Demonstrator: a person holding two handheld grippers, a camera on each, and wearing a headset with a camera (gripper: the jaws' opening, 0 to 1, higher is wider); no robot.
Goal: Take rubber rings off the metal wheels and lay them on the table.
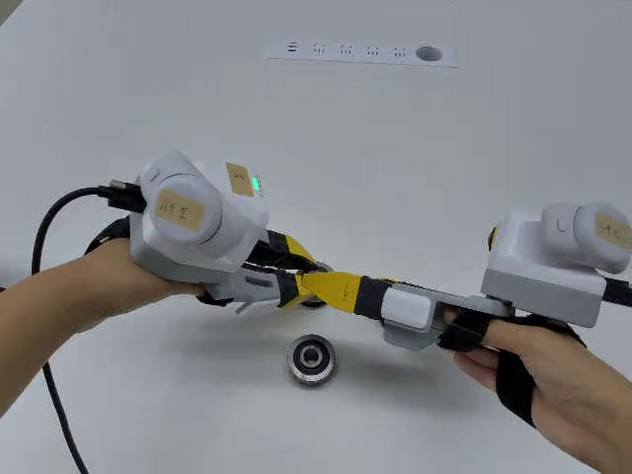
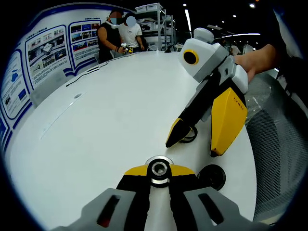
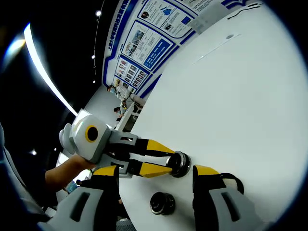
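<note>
My left gripper (image 2: 159,174) is shut on a small metal wheel (image 2: 159,169), held just above the white table (image 1: 395,178). In the right gripper view that wheel (image 3: 179,164) sits between my right gripper's (image 3: 156,171) open yellow jaws. A black rubber ring (image 3: 233,182) hangs looped over the right gripper's one jaw, and in the left gripper view the ring (image 2: 191,135) dangles by that jaw's tip. In the head view the left gripper (image 1: 292,289) and right gripper (image 1: 322,286) meet at mid-table. A second wheel (image 1: 311,358) (image 2: 212,176) (image 3: 161,203) lies on the table below them.
A white power strip (image 1: 360,51) lies at the far side of the table. A black cable (image 1: 44,296) trails off the left gripper toward the near left. People (image 2: 120,29) stand beyond the table's far end. The table edge (image 2: 250,159) runs close on the right.
</note>
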